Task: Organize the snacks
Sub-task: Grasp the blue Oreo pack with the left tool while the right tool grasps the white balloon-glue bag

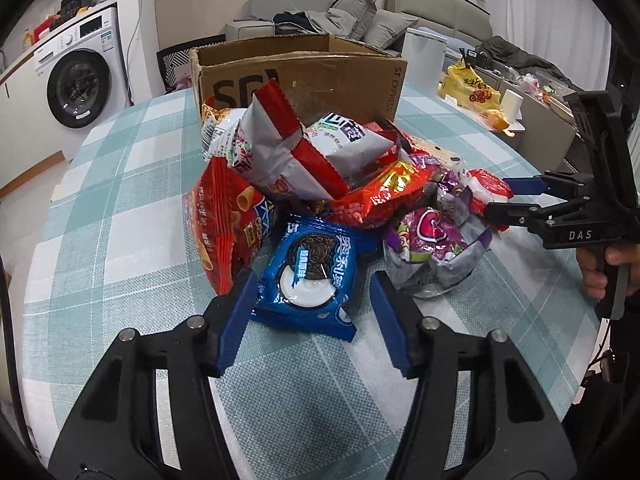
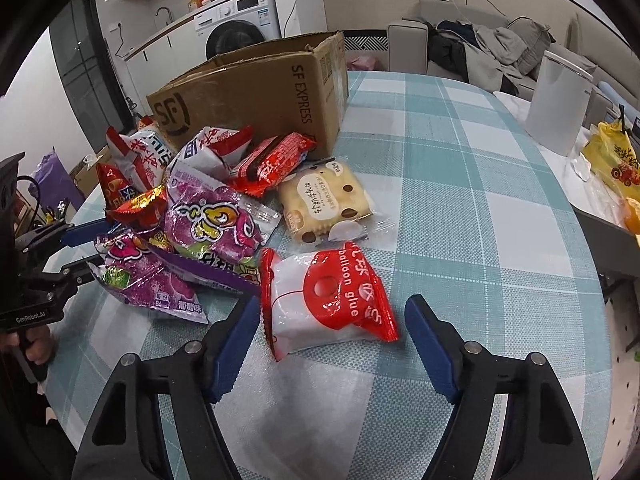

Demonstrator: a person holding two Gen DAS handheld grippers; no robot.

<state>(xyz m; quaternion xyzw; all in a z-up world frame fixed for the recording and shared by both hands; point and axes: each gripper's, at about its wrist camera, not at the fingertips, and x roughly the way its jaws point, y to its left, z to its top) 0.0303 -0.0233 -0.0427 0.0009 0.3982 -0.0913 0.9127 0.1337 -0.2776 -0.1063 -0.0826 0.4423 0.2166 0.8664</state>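
A pile of snack packets lies on the checked tablecloth in front of an open SF Express cardboard box, which also shows in the right wrist view. My left gripper is open with its jaws on either side of a blue Oreo packet. My right gripper is open around the near end of a red and white "balloon glue" packet. The right gripper also shows at the right of the left wrist view, at the pile's edge. Purple grape candy bags, red packets and a cream biscuit pack lie in the pile.
A white bin and a yellow bag stand past the table's right edge. A washing machine and a sofa with clothes are behind. Bare tablecloth lies right of the pile.
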